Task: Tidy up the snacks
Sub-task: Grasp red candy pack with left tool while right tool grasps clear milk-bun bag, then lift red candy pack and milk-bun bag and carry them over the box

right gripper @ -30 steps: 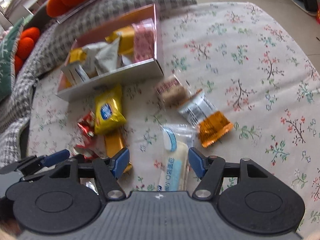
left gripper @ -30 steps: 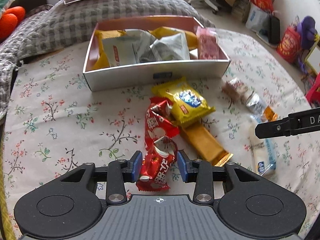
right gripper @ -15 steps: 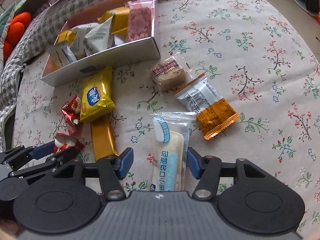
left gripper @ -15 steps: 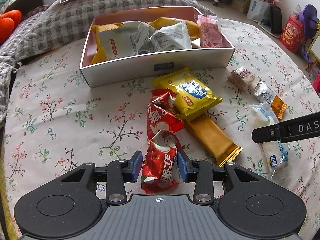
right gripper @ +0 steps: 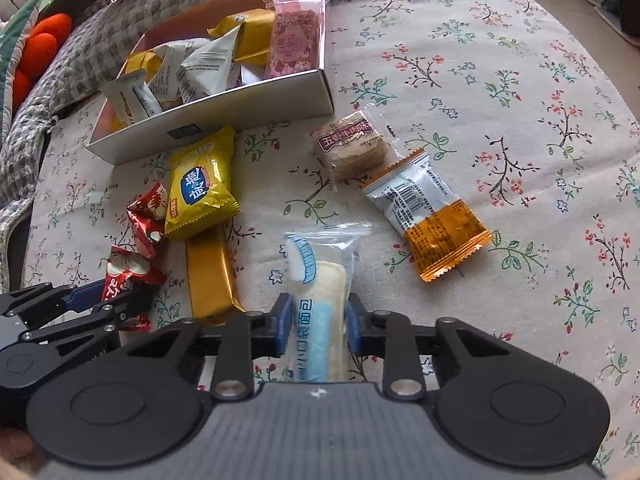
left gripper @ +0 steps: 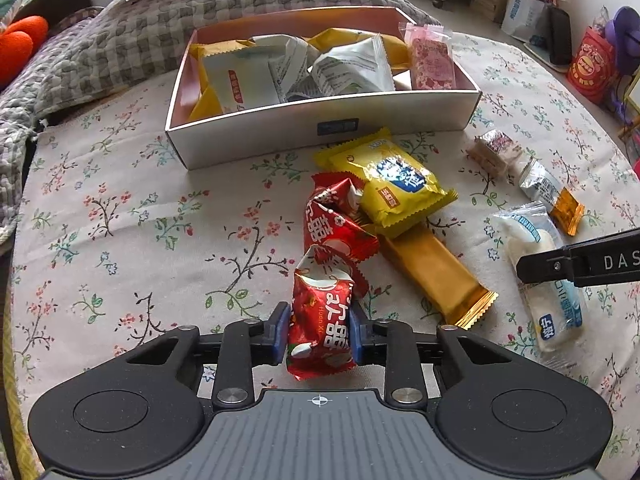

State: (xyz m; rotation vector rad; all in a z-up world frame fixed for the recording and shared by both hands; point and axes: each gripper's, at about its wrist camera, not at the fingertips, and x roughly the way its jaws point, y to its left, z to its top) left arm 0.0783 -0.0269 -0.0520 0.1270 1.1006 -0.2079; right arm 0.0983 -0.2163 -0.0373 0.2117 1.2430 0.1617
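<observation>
**Two grips closing at once: seat both before lifting**

Two packets are between jaws at this moment. My left gripper [left gripper: 318, 334] has its jaws closing on the red snack packet [left gripper: 320, 320], low centre of the left wrist view; the blue pads already press both sides and the wrapper bulges between them. My right gripper [right gripper: 316, 326] has its jaws closing on the white-and-blue bread packet [right gripper: 320, 300], low centre of the right wrist view, pads against both long edges.

The box [left gripper: 280, 136] sits in the upper centre of the left view on the floral table [left gripper: 120, 220], already holding several packets. A second red packet [left gripper: 332, 220], a yellow packet [left gripper: 396, 188] and a gold bar [left gripper: 432, 268] lie between the box and my left grip. A brown cake packet [right gripper: 352, 144] and an orange-and-white packet [right gripper: 432, 216] lie in the centre right of the right view.

Recommendations, as I judge them:
- Let both grips finish before raising either; the film wrappers look slippery.
- Lift the red packet straight up; its upper end appears to touch the second red packet and may drag it.
- The bread looks soft; squeeze no harder than needed.
- Carry one hand to the box at a time to avoid crossing.
</observation>
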